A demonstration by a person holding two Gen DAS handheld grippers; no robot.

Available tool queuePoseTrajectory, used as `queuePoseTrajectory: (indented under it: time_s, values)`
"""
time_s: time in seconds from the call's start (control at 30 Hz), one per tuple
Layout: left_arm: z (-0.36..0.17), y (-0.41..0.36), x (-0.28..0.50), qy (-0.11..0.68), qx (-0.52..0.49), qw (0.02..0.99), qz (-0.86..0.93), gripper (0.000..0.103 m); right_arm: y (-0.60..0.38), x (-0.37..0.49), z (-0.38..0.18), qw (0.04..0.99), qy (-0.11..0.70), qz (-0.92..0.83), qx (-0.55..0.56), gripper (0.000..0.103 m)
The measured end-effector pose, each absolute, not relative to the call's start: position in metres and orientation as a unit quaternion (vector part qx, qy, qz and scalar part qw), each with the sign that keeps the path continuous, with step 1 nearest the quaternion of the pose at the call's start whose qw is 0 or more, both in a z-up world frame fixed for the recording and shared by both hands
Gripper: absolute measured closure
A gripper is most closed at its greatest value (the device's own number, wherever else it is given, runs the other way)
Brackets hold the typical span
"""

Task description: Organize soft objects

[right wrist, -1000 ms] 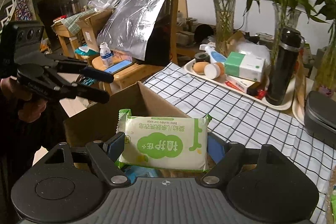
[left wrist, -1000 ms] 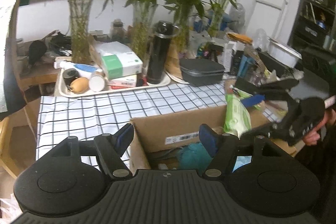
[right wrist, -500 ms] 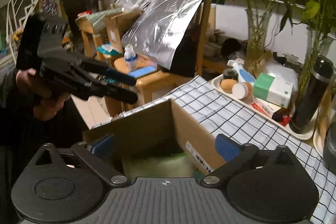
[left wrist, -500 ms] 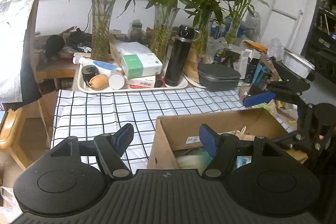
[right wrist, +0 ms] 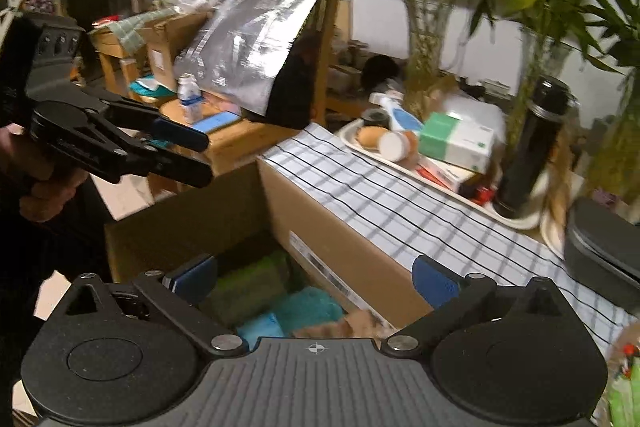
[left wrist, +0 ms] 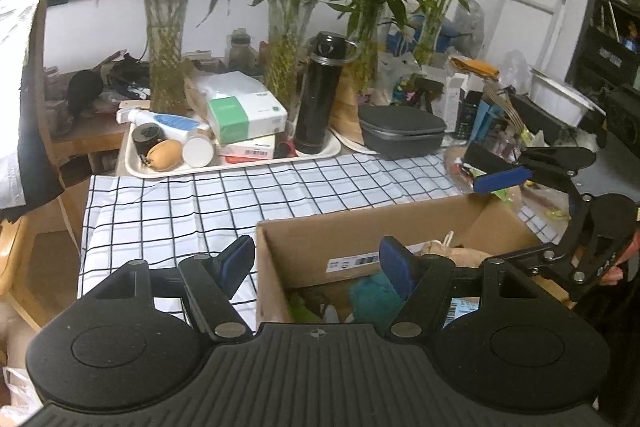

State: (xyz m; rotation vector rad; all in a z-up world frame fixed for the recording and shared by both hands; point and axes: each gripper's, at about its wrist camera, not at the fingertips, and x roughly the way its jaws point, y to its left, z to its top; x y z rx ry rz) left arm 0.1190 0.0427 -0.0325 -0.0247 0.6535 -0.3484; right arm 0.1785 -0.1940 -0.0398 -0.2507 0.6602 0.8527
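Note:
An open cardboard box [left wrist: 360, 251] stands against the checked tablecloth; it also shows in the right wrist view [right wrist: 336, 247]. Inside lie a green soft pack [right wrist: 248, 287], a teal cloth [right wrist: 304, 307] [left wrist: 372, 297] and a beige bundle [left wrist: 452, 251]. My left gripper [left wrist: 318, 261] is open and empty above the box's near left corner. My right gripper [right wrist: 316, 275] is open and empty above the box; it shows in the left wrist view [left wrist: 516, 211] at the box's right end. The left gripper shows in the right wrist view [right wrist: 192, 159] to the left.
A tray [left wrist: 160, 171] with a green tissue box [left wrist: 248, 115], bottles and a black flask [left wrist: 322, 95] stands behind the checked cloth [left wrist: 240, 195]. Glass vases with bamboo [left wrist: 166, 51], a dark case [left wrist: 402, 129] and clutter line the back. A foil sheet [right wrist: 260, 35] and wooden furniture stand at left.
The right gripper opened and let go of the green soft pack, which now lies in the box. Both grippers have shifted; the left view has swung left.

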Motion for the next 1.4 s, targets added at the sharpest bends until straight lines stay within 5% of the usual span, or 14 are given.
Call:
queuePoseTrajectory:
  time_s: [0.43, 0.73, 0.8, 1.4]
  values:
    - [-0.035, 0.022, 0.114, 0.315, 0.023, 0.938, -0.141, 0.034, -0.231, 0.163, -0.045, 0.891, 0.326, 0.299, -0.101, 0.0]
    - [-0.01, 0.017, 0.077, 0.269, 0.035, 0.958, -0.097, 0.014, -0.236, 0.124, -0.032, 0.92, 0.327, 0.205, -0.066, 0.0]
    - [-0.005, 0.016, 0.072, 0.284, 0.032, 0.954, -0.097, 0.0, -0.236, 0.113, -0.027, 0.922, 0.33, 0.192, -0.059, 0.0]
    - [-0.013, 0.015, 0.032, 0.398, 0.029, 0.916, -0.042, 0.0, -0.219, 0.057, -0.036, 0.896, 0.427, 0.104, -0.065, 0.0]
